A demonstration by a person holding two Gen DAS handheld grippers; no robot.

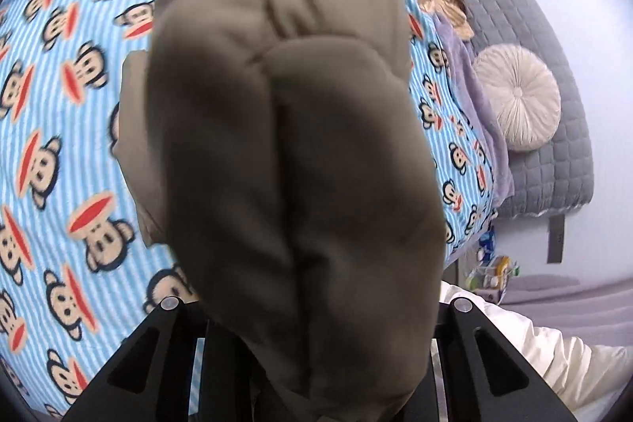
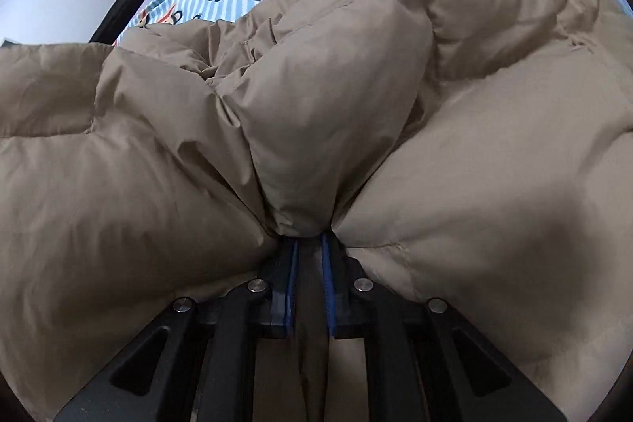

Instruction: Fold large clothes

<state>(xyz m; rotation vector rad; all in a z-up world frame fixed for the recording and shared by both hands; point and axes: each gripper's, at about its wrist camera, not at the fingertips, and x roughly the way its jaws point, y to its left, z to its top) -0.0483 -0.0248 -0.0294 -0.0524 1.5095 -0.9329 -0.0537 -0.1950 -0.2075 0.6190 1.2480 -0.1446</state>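
Right hand-held gripper (image 2: pixel 308 248) pinches puffy, quilted tan jacket (image 2: pixel 455 153).

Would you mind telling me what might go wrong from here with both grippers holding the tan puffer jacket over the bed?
1. The right gripper pinches only a narrow bunched ridge of the tan puffer jacket between its jaws; smooth, puffy fabric may slip out under tension.
2. In the left wrist view the jacket drapes over the left gripper, hiding the jaws and most of the monkey-print blanket, so placement is hard to judge.
3. The jacket looks heaped and creased, so folding now may trap wrinkles.
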